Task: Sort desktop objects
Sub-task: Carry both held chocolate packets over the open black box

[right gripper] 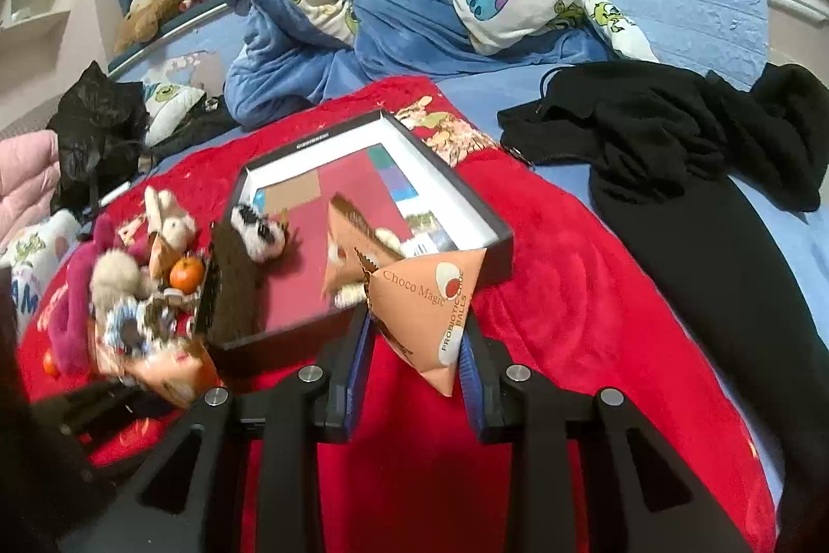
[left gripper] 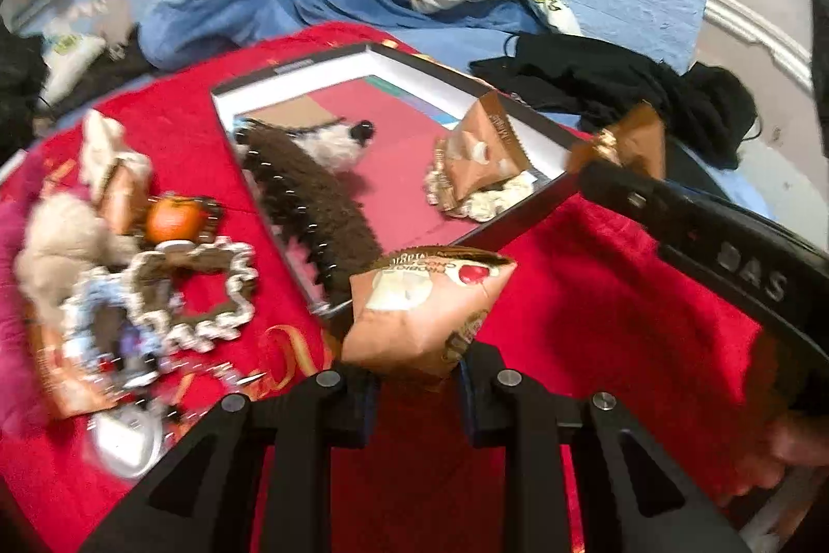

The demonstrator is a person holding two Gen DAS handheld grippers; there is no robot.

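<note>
I have a snack packet in each hand. My left jaws (left gripper: 414, 377) are shut tight on the bottom corner of a peach-coloured pyramid-shaped foil snack packet (left gripper: 425, 309), low centre of the left view, so it hangs clear of the red plush blanket (left gripper: 596, 294). My right jaws (right gripper: 414, 366) pinch a second peach pyramid packet printed "Choco Magic" (right gripper: 425, 309) by its lower tip — a narrow grip, since the foil is thin there.

Both packets sit just at the near edge of the shallow black cardboard box lid with a white inner wall (right gripper: 362, 138), mid-frame in the right view. Inside it already lie a brown-and-white plush hedgehog (left gripper: 311, 180) and another peach snack packet (left gripper: 482, 149), so I judge the lid is the sorting bin.

At the left of both views a heap waits unsorted — a small orange mandarin (right gripper: 186, 273), beige plush toys (left gripper: 67, 231) and frilly scrunchies (left gripper: 207, 294).
</note>
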